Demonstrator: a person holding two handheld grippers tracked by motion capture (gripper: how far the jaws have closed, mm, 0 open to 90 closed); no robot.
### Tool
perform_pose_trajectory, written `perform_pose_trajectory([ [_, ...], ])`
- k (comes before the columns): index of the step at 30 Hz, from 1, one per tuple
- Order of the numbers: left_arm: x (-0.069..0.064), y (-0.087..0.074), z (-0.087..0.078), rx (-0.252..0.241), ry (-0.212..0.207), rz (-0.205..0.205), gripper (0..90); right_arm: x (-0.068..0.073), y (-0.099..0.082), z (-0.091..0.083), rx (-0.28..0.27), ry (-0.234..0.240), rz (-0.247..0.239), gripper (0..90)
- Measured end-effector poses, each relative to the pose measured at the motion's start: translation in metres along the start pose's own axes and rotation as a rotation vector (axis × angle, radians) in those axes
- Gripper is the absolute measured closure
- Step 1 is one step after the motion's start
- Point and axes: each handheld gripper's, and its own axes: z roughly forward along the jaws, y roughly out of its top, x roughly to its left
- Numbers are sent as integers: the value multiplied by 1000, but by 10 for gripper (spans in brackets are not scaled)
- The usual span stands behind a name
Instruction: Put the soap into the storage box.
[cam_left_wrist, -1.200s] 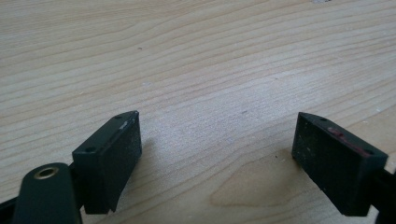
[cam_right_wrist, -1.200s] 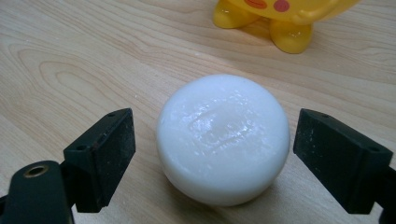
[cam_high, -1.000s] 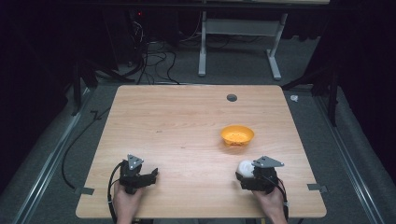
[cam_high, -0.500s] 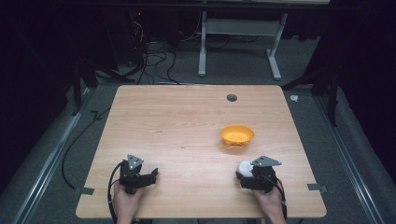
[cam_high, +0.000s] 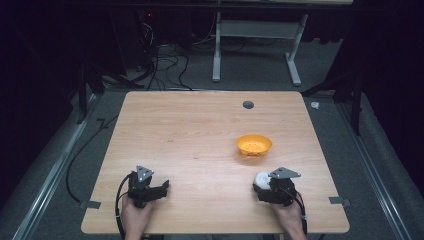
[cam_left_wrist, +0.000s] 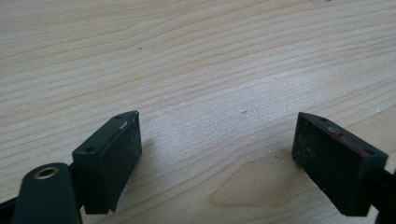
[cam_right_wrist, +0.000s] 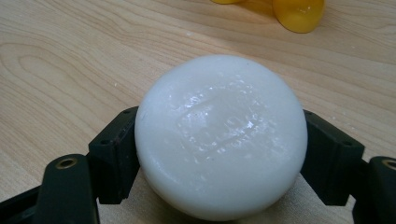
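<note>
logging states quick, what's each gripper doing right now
Left gripper: open, nothing between its jaws.
Right gripper: shut on the round white soap bar.

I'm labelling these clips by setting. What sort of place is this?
Probably a lab or workshop data-recording station, not a home. A bare light wooden table stands on grey carpet in a dark room, with tangled black cables on the floor behind and a white metal desk frame beyond.
</note>
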Motion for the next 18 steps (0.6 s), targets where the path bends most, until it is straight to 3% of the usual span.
perform_pose_trajectory([
  [10,0,0,0,0,0,0,162,-4,3,-3,1,25,14,246],
  [18,0,0,0,0,-1,0,162,-5,8,-12,-31,52,32,247],
])
